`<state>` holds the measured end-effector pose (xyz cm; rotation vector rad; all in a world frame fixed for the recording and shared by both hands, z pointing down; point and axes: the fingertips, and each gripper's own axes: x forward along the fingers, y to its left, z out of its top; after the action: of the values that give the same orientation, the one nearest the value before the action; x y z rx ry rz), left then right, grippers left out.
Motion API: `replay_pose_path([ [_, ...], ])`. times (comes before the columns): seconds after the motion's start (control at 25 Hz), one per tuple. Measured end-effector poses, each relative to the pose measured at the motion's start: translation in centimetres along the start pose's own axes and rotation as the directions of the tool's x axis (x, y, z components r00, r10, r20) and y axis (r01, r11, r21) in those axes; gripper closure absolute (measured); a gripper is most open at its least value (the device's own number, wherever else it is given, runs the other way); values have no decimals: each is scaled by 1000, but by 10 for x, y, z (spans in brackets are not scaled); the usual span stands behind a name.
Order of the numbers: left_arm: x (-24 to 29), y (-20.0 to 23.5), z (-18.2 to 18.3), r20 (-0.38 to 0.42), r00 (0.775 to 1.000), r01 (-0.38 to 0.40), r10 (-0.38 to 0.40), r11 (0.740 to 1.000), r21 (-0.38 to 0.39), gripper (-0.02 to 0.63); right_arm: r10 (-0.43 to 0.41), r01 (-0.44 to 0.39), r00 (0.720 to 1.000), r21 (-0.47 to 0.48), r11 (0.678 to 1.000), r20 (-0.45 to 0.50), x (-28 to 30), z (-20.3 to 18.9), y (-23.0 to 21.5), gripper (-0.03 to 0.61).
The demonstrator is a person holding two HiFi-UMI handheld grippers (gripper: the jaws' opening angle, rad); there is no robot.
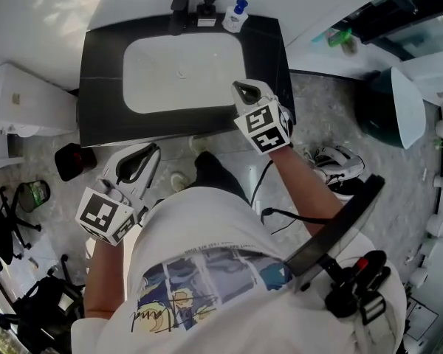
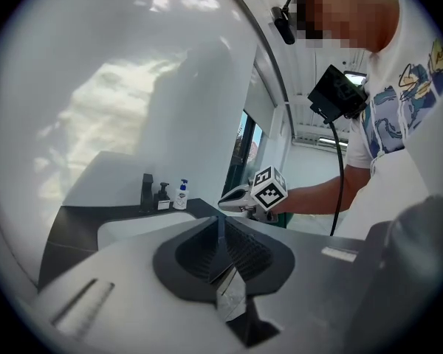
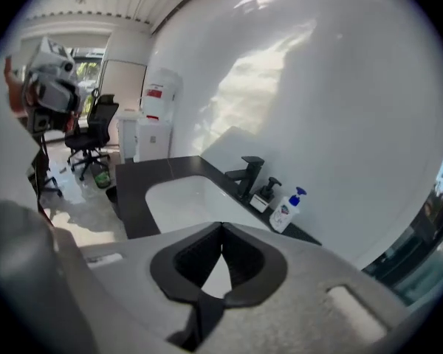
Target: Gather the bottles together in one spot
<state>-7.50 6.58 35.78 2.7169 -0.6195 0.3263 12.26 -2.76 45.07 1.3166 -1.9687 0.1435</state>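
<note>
A white bottle with a blue pump (image 1: 235, 17) stands at the back of the black counter (image 1: 103, 116), right of a black pump dispenser (image 1: 207, 12) and the black faucet (image 1: 179, 2). The same bottle (image 3: 286, 209) and dispenser (image 3: 266, 195) show in the right gripper view, and the bottle (image 2: 181, 195) shows far off in the left gripper view. My right gripper (image 1: 245, 91) hovers over the counter's right side beside the white sink (image 1: 181, 72), shut and empty. My left gripper (image 1: 153, 150) hangs in front of the counter, below its edge, shut and empty.
A white cabinet (image 1: 22, 98) stands left of the counter, with a dark red object (image 1: 74, 161) and a green container (image 1: 35, 194) on the floor near it. A black office chair (image 3: 88, 135) is further left. A dark green bin (image 1: 384, 113) sits to the right.
</note>
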Motion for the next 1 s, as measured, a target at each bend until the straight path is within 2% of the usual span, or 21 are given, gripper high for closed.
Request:
replay_pose_path([
  [0.12, -4, -9, -8, -15, 1000, 3, -4, 1000, -11, 580, 50, -52, 998, 119, 992, 22, -13, -3, 20, 575],
  [0.52, -9, -25, -27, -27, 999, 47, -47, 999, 8, 575, 109, -126, 991, 267, 955, 78, -55, -4, 63, 575],
  [0.8, -12, -32, -31, -35, 998, 60, -60, 998, 18, 575, 142, -176, 981, 311, 934, 130, -74, 8, 83, 575],
  [1.0, -16, -37, -33, -50, 997, 59, -58, 998, 24, 575, 170, -211, 973, 304, 929, 157, -85, 17, 98, 575],
])
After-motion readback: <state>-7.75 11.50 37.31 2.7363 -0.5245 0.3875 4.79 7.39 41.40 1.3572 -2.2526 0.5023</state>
